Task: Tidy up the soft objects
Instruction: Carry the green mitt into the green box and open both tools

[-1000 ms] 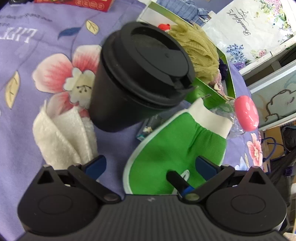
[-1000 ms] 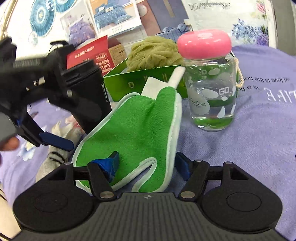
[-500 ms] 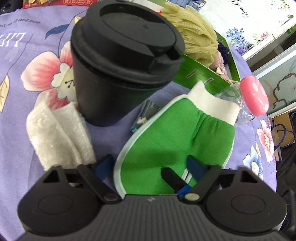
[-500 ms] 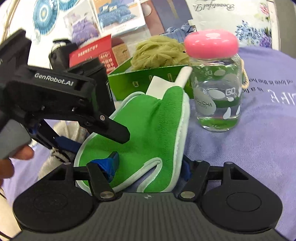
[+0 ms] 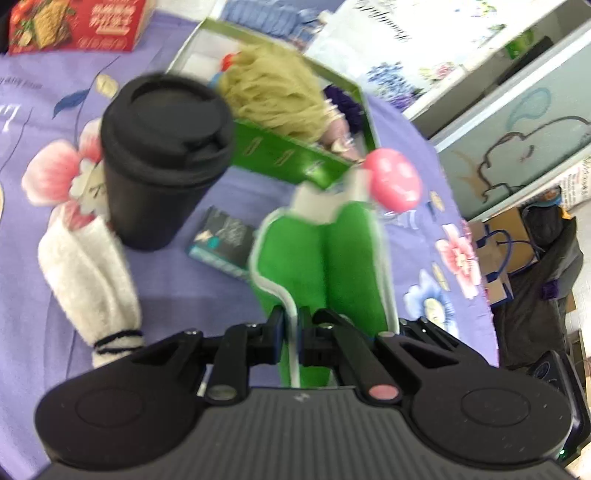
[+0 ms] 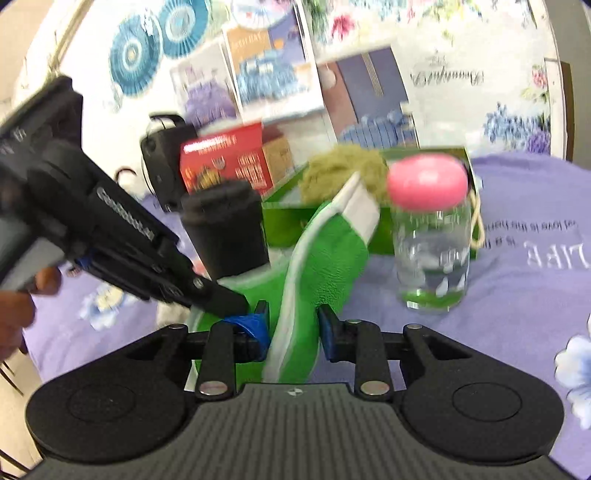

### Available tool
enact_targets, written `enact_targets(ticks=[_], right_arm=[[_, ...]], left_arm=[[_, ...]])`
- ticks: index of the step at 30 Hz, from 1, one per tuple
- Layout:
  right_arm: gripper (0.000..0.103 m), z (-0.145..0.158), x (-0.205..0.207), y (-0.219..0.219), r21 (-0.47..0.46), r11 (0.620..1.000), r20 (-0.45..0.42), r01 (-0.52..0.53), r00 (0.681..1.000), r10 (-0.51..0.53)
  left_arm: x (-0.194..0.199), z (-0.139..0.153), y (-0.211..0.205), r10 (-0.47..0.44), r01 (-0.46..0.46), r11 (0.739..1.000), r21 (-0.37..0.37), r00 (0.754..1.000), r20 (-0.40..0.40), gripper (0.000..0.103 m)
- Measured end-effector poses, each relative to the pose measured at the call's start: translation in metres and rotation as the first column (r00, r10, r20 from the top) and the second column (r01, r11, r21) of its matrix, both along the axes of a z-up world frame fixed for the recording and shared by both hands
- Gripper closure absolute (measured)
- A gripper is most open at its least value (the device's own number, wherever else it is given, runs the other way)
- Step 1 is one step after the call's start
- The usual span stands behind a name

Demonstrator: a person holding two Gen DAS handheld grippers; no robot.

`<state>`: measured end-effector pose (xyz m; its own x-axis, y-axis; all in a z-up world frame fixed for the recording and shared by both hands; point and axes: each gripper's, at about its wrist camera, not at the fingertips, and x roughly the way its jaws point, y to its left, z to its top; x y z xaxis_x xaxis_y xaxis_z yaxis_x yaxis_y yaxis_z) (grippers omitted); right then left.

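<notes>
Left claw: your left claw [image 5: 291, 332] is fully closed on the near edge of the green mitt [image 5: 332, 258], its white piping pinched between the pads.
Right claw: your right claw [image 6: 293, 325] is closing on the same green mitt [image 6: 325, 258]; a thick fold of it fills the gap and the pads look to be pressing on it.
Where the mitt is: it hangs bunched between your two claws, its white cuff pointing toward the green box [image 5: 280, 151], with the near end raised off the purple cloth [image 5: 192, 288] on the counter.
Done so far: the yellow-green loofah [image 5: 273, 96] and something dark purple beside it already sit inside the green box, so part of the sorting looks finished.
Left to do: you have the mitt gripped but not yet in the box; the white fluffy sock [image 5: 92, 280] lies beside the black cup [image 5: 162, 158], untouched.
Not soft: the black cup, the jar with the pink lid [image 6: 428, 236], the small dark packet [image 5: 221, 240] and the red carton [image 5: 77, 22] probably stay where they are.
Watch for: the cup and jar stand close on either side of your path to the box, so carry the mitt high between them.
</notes>
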<state>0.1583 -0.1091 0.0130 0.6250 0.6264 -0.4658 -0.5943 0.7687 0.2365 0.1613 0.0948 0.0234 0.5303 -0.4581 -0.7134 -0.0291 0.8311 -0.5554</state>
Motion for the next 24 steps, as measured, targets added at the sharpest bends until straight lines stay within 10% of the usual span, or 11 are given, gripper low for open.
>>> enact_targets(ticks=[13, 14, 16, 24], right_arm=[[0.084, -0.032, 0.014, 0.0, -0.092, 0.993, -0.131, 0.076, 0.988, -0.088], [0.083, -0.033, 0.014, 0.002, -0.125, 0.989, -0.126, 0.073, 0.988, -0.088], [0.08, -0.035, 0.014, 0.005, -0.215, 0.974, -0.117, 0.067, 0.989, -0.093], [0.072, -0.035, 0.042, -0.005, -0.195, 0.977, -0.16, 0.082, 0.98, -0.114]], left_arm=[[0.011, -0.036, -0.003, 0.021, -0.015, 0.998, 0.063, 0.995, -0.095, 0.1], [0.012, -0.039, -0.003, 0.019, -0.012, 0.997, 0.072, 0.995, -0.098, 0.096], [0.012, -0.041, -0.001, 0.013, -0.006, 0.996, 0.087, 0.996, -0.086, 0.036], [0.004, -0.039, -0.011, -0.079, 0.08, 0.986, 0.147, 0.997, -0.013, 0.033]])
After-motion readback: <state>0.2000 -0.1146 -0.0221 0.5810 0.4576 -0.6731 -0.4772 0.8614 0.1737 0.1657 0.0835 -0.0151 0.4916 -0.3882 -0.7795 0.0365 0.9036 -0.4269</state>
